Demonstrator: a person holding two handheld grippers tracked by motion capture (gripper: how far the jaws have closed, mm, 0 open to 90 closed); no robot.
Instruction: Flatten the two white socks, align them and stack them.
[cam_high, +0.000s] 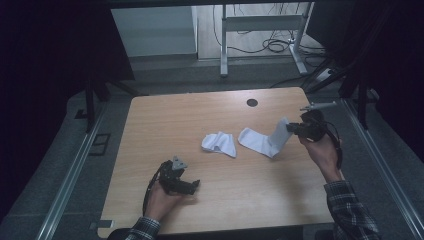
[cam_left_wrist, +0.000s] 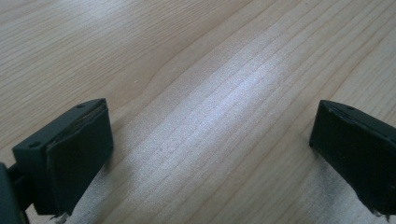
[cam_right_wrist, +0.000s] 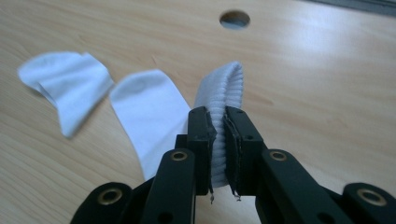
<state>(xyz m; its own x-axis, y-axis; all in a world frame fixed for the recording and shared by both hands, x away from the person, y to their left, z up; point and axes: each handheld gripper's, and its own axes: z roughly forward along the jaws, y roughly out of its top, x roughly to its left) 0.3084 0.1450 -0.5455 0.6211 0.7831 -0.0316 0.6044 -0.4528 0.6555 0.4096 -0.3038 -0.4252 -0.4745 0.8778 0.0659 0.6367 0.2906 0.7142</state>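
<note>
My right tongs (cam_right_wrist: 219, 135) are clenched on the ribbed cuff of a white sock (cam_right_wrist: 154, 121), the pads pressing the knit from both sides with the cuff edge standing up above the tips. In the high view the right tongs (cam_high: 292, 128) hold that cuff lifted off the wood at the right side of the tabletop (cam_high: 165, 120), and the sock (cam_high: 260, 141) slopes down from them to its foot end, which lies flat on the surface toward the middle. A second white sock (cam_high: 219, 143) lies crumpled just beside that foot end, on its left — from the right gripper view I see a narrow strip of bare wood between the two, so I read them as apart, though the high view is too dim to be sure.

My left tongs (cam_left_wrist: 210, 140) are released, the jaws standing wide with bare wood grain between them and touching nothing I can see. In the high view the left tongs (cam_high: 192, 186) sit low over the near part of the tabletop, well apart from both socks.

The right tongs work near the right edge, with the round cable hole (cam_high: 252, 102) beyond them toward the far edge. The left half of the tabletop is open wood, and so is the near strip between my two hands.
</note>
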